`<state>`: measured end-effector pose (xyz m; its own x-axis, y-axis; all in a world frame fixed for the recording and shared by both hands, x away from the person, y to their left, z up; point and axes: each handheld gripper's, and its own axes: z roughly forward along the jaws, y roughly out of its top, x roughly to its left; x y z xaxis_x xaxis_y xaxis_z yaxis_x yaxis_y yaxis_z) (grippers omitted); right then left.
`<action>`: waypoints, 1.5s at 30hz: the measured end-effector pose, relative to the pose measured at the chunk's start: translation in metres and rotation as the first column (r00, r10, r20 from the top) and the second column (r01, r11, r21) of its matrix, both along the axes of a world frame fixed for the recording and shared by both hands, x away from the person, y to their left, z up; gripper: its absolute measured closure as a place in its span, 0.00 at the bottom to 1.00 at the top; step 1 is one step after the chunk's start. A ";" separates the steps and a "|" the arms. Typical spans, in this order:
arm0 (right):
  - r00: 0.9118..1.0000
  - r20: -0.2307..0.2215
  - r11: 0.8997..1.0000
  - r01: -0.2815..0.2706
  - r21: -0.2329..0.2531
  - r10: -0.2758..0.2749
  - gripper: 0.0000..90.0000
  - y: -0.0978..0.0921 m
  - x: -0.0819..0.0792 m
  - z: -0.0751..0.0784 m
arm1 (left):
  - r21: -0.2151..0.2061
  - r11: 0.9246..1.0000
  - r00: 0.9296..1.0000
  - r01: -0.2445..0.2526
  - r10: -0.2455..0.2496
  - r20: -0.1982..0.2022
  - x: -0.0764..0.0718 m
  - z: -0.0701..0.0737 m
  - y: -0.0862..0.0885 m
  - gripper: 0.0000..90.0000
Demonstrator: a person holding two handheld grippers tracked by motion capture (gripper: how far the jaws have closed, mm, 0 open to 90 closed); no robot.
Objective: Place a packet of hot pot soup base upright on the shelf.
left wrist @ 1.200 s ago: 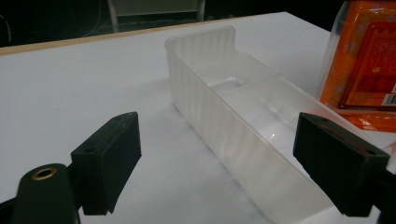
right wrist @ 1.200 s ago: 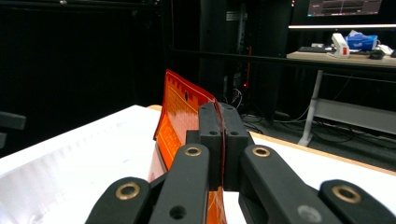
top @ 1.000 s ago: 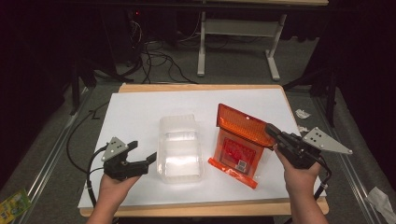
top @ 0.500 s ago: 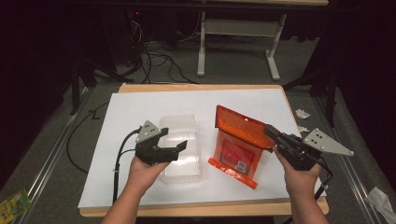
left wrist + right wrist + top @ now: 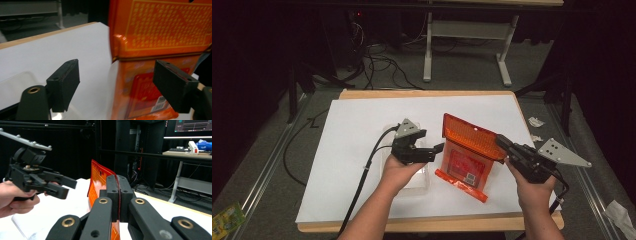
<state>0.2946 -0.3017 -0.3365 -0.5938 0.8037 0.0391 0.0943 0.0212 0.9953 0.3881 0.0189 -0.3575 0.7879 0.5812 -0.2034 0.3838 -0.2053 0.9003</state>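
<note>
The pouch (image 5: pixel 469 155) was seen as bright orange w/ a fine yellow-orange lattice print on its upper flap, a darker red panel lower down & a small white barcode patch near the bottom edge. Both tools, left tool (image 5: pixel 432 150) & right tool (image 5: pixel 502 142), were noted as matte black w/ brass-coloured rivets; a pale grey plate (image 5: pixel 562 152) was seen on the right one. The container (image 5: pixel 409 172) was noted as clear, colourless. The surface (image 5: pixel 362 120) was covered in plain white, w/ a light wood edge. The floor (image 5: pixel 462 75) was seen as dull grey.
</note>
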 end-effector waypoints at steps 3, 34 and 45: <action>1.000 -0.004 1.000 0.000 0.004 0.000 1.00 -0.001 -0.001 -0.001 | 0.004 1.000 1.000 0.012 -0.012 -0.021 0.008 -0.001 -0.016 0.24; 0.994 -0.087 0.998 0.061 0.009 -0.060 0.70 -0.014 -0.012 -0.016 | -0.006 1.000 0.999 0.002 -0.002 0.039 -0.001 -0.012 -0.036 0.98; 0.964 -0.264 0.999 -0.027 0.030 0.034 0.33 -0.010 0.001 -0.053 | 0.007 1.000 0.999 0.005 -0.006 0.052 -0.003 -0.012 -0.033 0.97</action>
